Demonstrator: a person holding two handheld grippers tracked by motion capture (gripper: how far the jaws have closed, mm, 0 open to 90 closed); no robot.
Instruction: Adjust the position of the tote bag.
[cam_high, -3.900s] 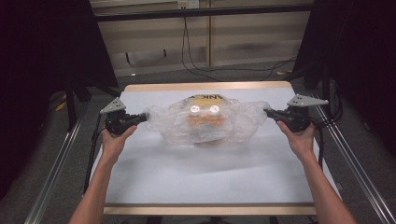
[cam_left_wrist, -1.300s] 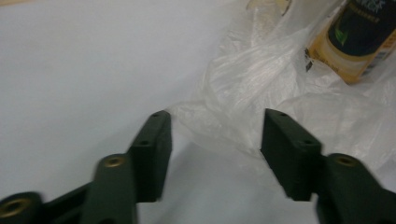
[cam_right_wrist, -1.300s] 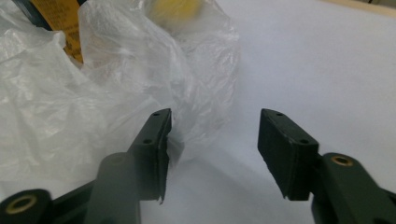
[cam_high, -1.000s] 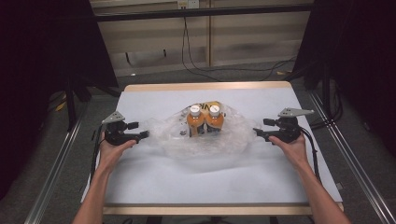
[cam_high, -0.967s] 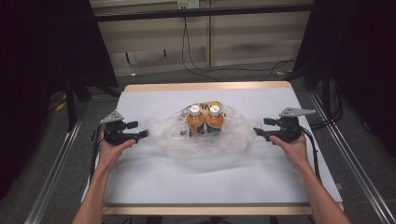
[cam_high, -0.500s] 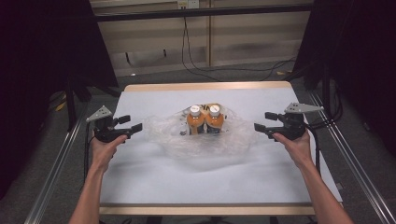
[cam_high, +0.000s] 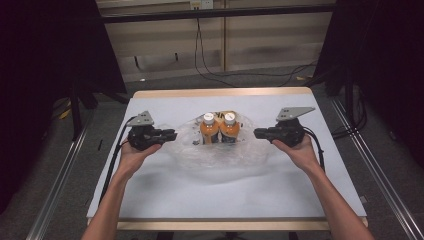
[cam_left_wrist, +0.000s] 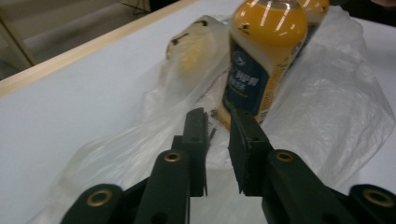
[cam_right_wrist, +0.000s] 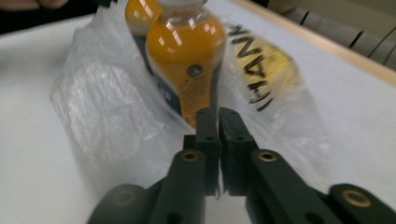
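The high view looks forward and down from above the person's side, taking in the whole table from some way off. The left gripper view sits low and close, looking along its black jaws at the nearer orange bottle and the plastic bag. The right gripper view faces the same bottles from the opposite side, equally near. All three views share the bottles and the bag.

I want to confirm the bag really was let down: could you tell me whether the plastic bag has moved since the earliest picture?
Yes. The plastic bag has dropped onto the table, exposing both bottles.
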